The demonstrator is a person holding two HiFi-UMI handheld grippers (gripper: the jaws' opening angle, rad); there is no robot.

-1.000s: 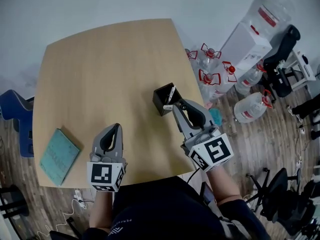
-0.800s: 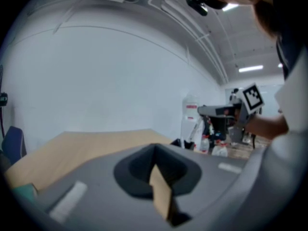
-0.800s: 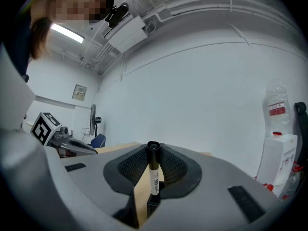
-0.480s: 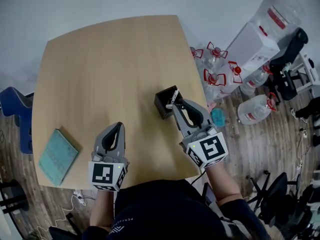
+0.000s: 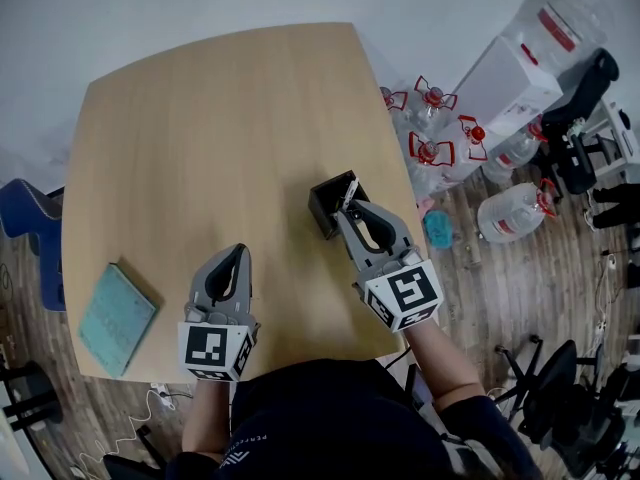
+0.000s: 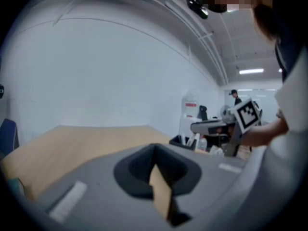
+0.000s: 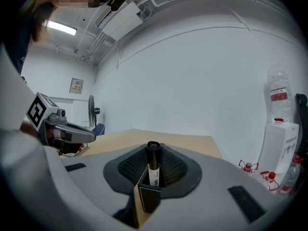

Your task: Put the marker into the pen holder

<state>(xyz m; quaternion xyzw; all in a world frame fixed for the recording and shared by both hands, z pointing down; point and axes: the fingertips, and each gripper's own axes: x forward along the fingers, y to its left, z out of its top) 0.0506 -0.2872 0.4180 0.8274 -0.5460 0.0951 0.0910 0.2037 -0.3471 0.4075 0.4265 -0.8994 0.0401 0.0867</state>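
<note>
A black square pen holder (image 5: 328,204) stands near the right edge of the wooden table (image 5: 220,128). My right gripper (image 5: 348,210) is shut on a marker (image 7: 153,166) with a white body and a black end. The marker (image 5: 347,195) pokes out past the jaw tips, right over the holder's near right corner. Whether its end is inside the holder is hidden. My left gripper (image 5: 232,260) rests low over the table's front part, shut with nothing in it. In the left gripper view the holder (image 6: 184,141) shows ahead to the right.
A teal notebook (image 5: 117,317) lies at the table's front left corner. On the floor right of the table are several water bottles (image 5: 432,154), a large jug (image 5: 512,213) and a white box (image 5: 512,86). A blue chair (image 5: 20,218) stands at the left.
The rear of my right gripper has swung left and it has come a little nearer, keeping the marker at the holder. The left gripper has stayed put.
</note>
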